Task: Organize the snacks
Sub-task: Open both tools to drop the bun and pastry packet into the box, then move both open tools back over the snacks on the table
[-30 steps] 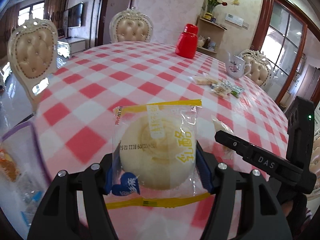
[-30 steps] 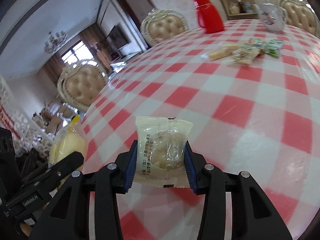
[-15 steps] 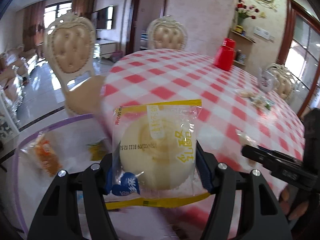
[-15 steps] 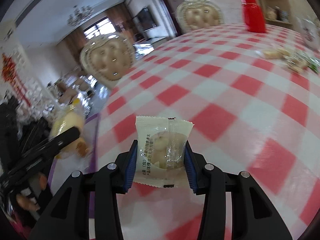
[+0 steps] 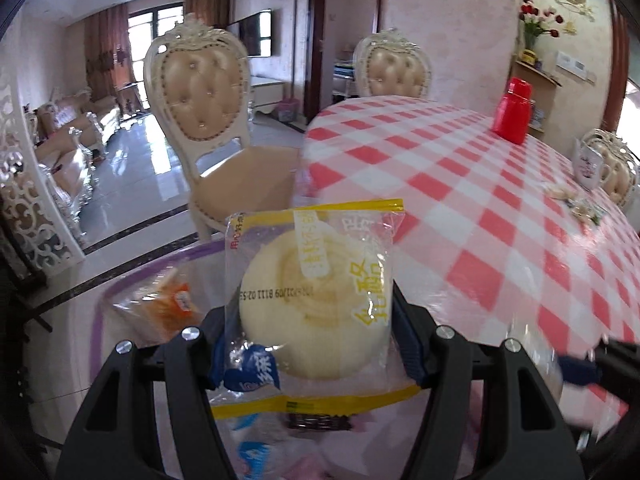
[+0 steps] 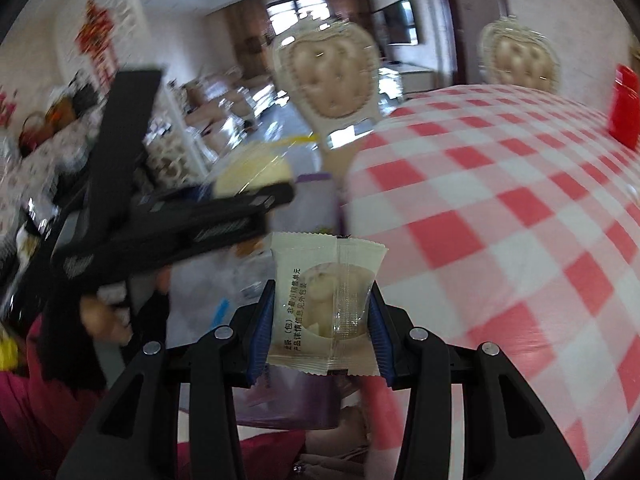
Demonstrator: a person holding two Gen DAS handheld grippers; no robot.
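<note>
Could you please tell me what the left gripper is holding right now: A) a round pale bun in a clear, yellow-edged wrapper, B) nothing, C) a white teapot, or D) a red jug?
A: the left gripper is shut on the bun, whose clear wrapper with yellow edges sits pinched between the blue pads.

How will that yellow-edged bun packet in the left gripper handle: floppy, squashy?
The bun packet probably squashes easily: a puffy round bun in thin film. Its clear wrapper looks slippery, and its edges flop loose past the left gripper, so a light, steady squeeze seems safest.
</note>
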